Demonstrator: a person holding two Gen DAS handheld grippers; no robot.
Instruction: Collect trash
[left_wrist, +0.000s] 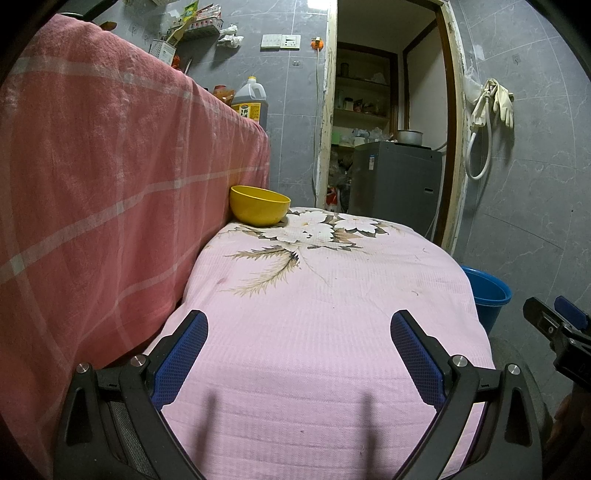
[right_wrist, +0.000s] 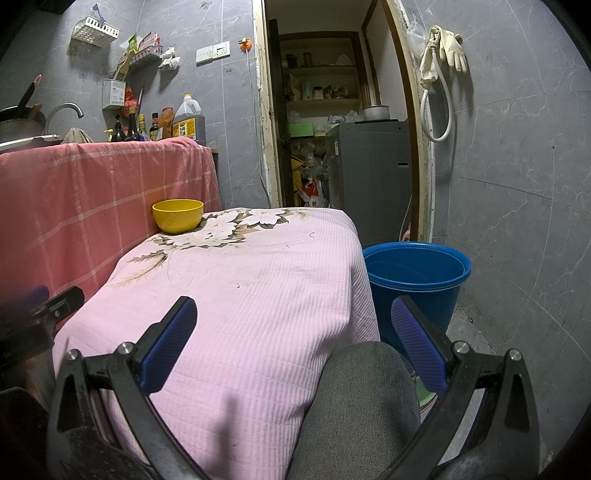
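Above the pink ribbed cloth on the tabletop (left_wrist: 314, 332), both the left tool (left_wrist: 299, 354) and right tool (right_wrist: 295, 343) hung spread wide and empty, no trash was visible, only a smooth yellow bowl (right_wrist: 178, 215) and round blue plastic bucket (right_wrist: 417, 269), so searching seemed next.

I am holding two matching grippers, left gripper (left_wrist: 299, 332) and right gripper (right_wrist: 295, 321), showing black frames, silver screws, blue textured pads (left_wrist: 181, 360).
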